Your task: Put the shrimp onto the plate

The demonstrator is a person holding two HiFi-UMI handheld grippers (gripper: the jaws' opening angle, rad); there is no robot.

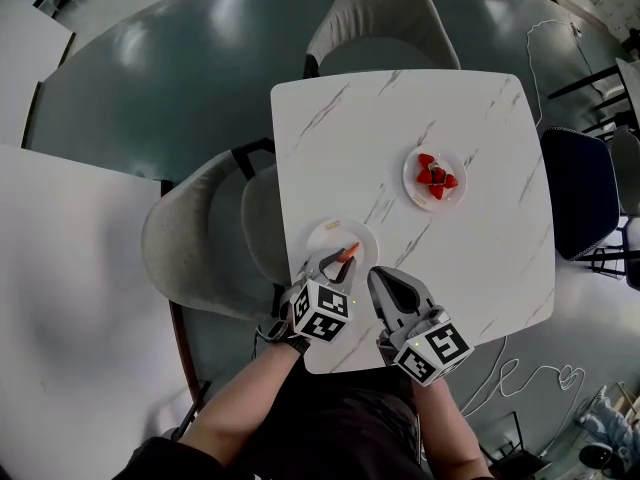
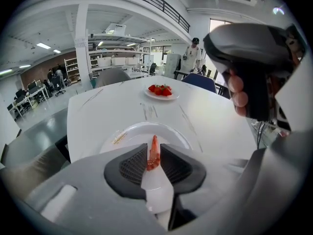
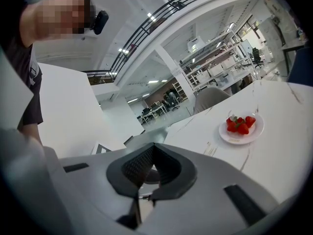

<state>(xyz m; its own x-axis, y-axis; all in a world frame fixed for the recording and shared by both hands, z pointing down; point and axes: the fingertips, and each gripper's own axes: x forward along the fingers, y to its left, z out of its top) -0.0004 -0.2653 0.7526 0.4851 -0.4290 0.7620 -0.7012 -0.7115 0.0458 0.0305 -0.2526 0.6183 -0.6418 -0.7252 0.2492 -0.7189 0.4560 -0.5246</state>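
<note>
The left tool [image 2: 154, 147] clamps the shrimp [image 2: 153, 154] over the near plate [image 2: 172, 133]; I think only the release remains. The right tool [image 3: 153, 153] is together, empty.

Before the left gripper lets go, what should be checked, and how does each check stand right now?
1. Shrimp clamped in left gripper: ok.
2. Shrimp over the plate: ok.
3. Plate bare under the shrimp: ok.
4. Shrimp low enough to touch the plate: cannot tell.
5. Right gripper shut, empty and off the plate: ok.
</note>
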